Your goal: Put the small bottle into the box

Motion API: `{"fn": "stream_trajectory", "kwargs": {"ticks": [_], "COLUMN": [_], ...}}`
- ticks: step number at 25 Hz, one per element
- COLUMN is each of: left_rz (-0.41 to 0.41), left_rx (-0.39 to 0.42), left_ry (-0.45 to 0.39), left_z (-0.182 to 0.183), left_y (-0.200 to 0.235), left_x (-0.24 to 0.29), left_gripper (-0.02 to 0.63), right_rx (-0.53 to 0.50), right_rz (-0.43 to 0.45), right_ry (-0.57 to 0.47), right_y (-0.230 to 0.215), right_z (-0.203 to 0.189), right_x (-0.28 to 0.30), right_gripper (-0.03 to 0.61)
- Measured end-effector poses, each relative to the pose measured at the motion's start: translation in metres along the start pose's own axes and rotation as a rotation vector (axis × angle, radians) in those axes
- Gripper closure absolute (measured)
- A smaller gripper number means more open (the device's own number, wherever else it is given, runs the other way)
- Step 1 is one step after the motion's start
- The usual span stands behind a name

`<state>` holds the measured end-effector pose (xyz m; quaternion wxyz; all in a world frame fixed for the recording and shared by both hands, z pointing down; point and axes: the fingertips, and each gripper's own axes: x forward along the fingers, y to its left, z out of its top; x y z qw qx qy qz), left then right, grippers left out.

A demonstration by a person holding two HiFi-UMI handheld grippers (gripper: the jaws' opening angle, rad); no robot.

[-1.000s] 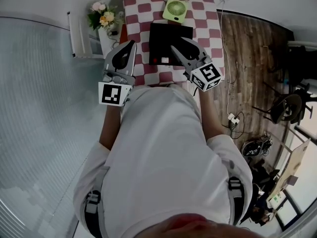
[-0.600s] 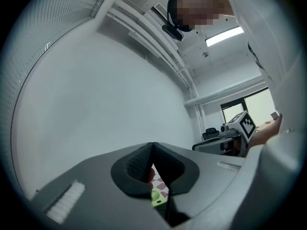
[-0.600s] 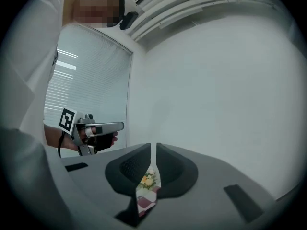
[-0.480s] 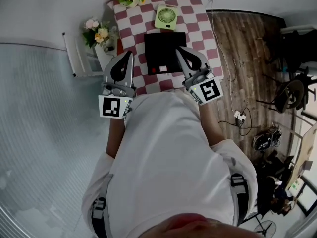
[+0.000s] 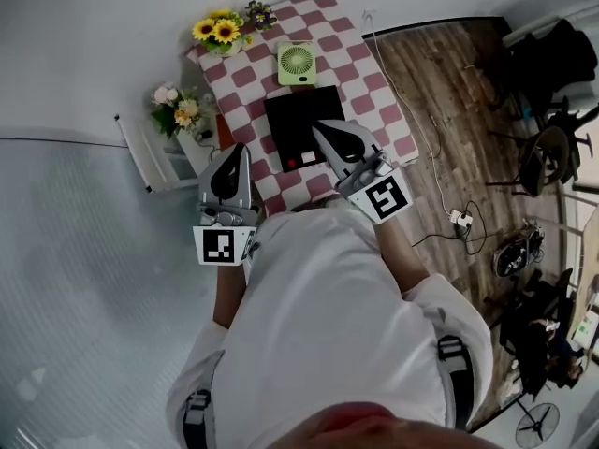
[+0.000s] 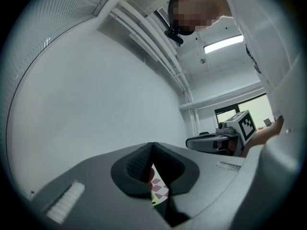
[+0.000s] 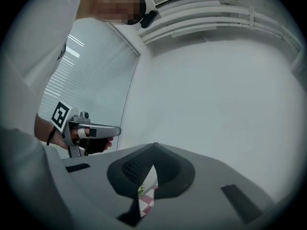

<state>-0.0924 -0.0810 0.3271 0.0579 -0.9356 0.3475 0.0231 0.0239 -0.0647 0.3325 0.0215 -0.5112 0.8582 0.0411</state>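
At checkered table (image 5: pixel 363 71), beside wooden floor (image 5: pixel 445 87), left tongs (image 5: pixel 241 152) and right tongs (image 5: pixel 318 127) closed, empty.

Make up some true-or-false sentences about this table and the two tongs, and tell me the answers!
1. The green fan sits on the checkered tablecloth. True.
2. The right tongs are holding a small bottle. False: they are shut with nothing between them.
3. Sunflowers stand at a corner of the table. True.
4. The black box is stacked on top of the fan. False: it lies beside the fan on the tablecloth.
5. The left tongs are wide open. False: they are shut and empty.
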Motion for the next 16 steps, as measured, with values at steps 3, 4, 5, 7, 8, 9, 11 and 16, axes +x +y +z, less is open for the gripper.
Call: {"fn": "stream_trajectory", "kwargs": {"ticks": [3,4,5,7,8,9,11,16], "left_rz": [-0.007,-0.004,-0.003,-0.002,-0.002,-0.002,-0.005,-0.020], "left_rx": [-0.026,-0.037,-0.045,-0.058,-0.066,-0.075,-0.086,-0.046], "left_ry": [-0.015,-0.017,-0.018,-0.017,-0.015,-0.012,-0.002,0.004], "left_z": [0.006,0.007,0.008,0.009,0.009,0.009,0.009,0.005], "left_y": [0.004,0.006,0.008,0.009,0.009,0.009,0.008,0.005], "left_x": [-0.005,-0.008,-0.011,-0.017,-0.020,-0.022,-0.026,-0.025], "left_gripper": [0.612,0.612,0.612,0.612,0.612,0.612,0.613,0.612], "right_rx": [-0.022,-0.027,-0.028,-0.025,-0.025,-0.026,-0.031,-0.060], "right_rz": [0.003,0.007,0.011,0.017,0.020,0.023,0.027,0.032], "right_ry": [0.011,0.014,0.016,0.018,0.018,0.018,0.017,0.003], "right_y": [0.012,0.017,0.022,0.030,0.033,0.036,0.040,0.039], "right_z": [0.002,0.003,0.003,0.005,0.006,0.007,0.008,0.007], "right_x": [0.001,0.002,0.003,0.004,0.004,0.004,0.004,0.006], "right_gripper": [0.578,0.578,0.578,0.578,0.578,0.578,0.578,0.578]}}
